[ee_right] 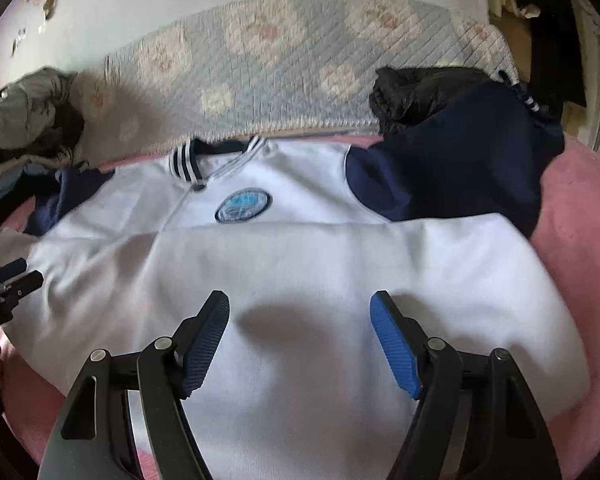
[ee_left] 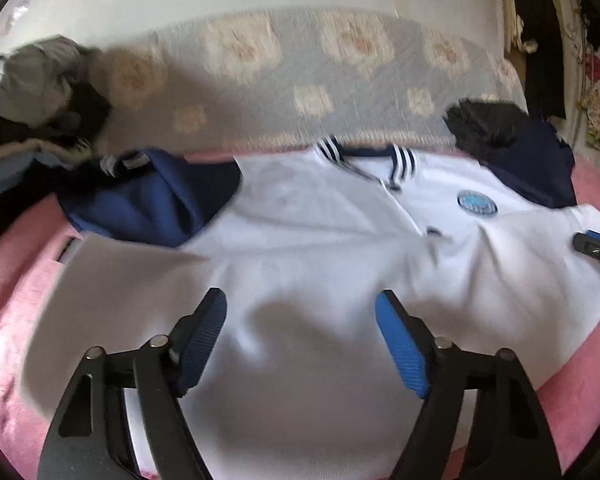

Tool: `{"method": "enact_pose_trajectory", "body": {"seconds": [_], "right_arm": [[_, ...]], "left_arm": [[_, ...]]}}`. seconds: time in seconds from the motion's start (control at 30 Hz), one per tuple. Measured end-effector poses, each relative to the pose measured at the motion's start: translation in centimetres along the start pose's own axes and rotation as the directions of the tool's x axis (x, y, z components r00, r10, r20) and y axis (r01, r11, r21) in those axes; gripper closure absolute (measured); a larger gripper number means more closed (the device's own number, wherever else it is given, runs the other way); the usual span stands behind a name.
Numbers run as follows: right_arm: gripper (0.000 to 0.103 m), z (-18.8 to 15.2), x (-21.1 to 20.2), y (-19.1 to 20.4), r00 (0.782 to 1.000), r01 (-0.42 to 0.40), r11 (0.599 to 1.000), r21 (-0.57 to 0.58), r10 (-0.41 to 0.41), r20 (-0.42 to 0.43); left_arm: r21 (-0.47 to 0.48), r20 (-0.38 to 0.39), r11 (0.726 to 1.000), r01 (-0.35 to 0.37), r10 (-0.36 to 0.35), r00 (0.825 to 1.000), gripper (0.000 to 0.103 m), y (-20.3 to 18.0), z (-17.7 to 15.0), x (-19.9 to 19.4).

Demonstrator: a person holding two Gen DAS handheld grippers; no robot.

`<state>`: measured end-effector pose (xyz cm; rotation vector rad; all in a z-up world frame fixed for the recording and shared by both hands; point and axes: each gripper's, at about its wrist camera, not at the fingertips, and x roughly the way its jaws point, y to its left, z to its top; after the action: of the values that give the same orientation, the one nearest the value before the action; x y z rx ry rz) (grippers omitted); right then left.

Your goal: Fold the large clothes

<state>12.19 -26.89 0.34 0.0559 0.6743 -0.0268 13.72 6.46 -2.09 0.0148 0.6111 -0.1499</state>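
A white jacket (ee_left: 300,216) (ee_right: 284,264) with navy sleeves, a striped collar (ee_right: 186,164) and a round blue badge (ee_right: 243,205) lies spread on a pink blanket (ee_right: 572,216). A straight cloth edge crosses the jacket just under the badge. My left gripper (ee_left: 300,294) hovers open over the jacket's lower left part, with nothing between its blue pads. My right gripper (ee_right: 300,294) stands open over the lower right part, also with nothing in it. Each gripper shows at the edge of the other's view: the right gripper (ee_left: 598,250) and the left gripper (ee_right: 8,280).
A quilted floral cover (ee_right: 284,60) lies behind the jacket. A heap of grey and dark clothes (ee_right: 32,120) sits at the back left. A crumpled black garment (ee_right: 412,92) rests by the right navy sleeve (ee_right: 452,160). Dark hanging items fill the far right.
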Motion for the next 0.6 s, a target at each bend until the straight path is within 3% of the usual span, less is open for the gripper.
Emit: {"method": "enact_pose_trajectory", "body": {"seconds": [0.07,0.2,0.27,0.33,0.47,0.6], "right_arm": [[0.028,0.6,-1.3,-1.1,1.0,-0.01,0.999,0.033,0.009,0.023],[0.03,3.3,-5.5,-5.2,0.993,0.057,0.995,0.082,-0.065,0.098],[0.034,4.8,-7.1,-7.5,0.988,0.083,0.991,0.102,-0.095,0.124],[0.04,6.7,-8.7,-10.6,0.978,0.131,0.983,0.128,-0.149,0.143],[0.041,9.4,-9.8,-15.7,0.975,0.099,0.969,0.224,-0.14,0.173],[0.042,11.8,-7.9,-20.1,0.977,0.081,0.954,0.288,-0.133,0.166]], "left_arm": [[-0.027,0.052,1.0,0.005,-0.003,0.999,0.028,0.4,0.4,-0.9],[0.006,0.066,0.996,-0.089,0.088,0.994,0.023,0.3,2.5,-1.3],[0.027,0.098,0.997,-0.079,0.076,0.992,0.019,0.0,4.0,-1.7],[0.026,0.146,0.998,-0.063,0.059,0.987,0.002,-0.4,5.8,-2.1],[0.008,0.197,1.0,0.0,-0.001,0.98,0.0,-1.3,8.7,-1.7],[0.022,0.255,1.0,-0.017,0.011,0.967,0.0,-2.7,10.2,-0.4]]}}
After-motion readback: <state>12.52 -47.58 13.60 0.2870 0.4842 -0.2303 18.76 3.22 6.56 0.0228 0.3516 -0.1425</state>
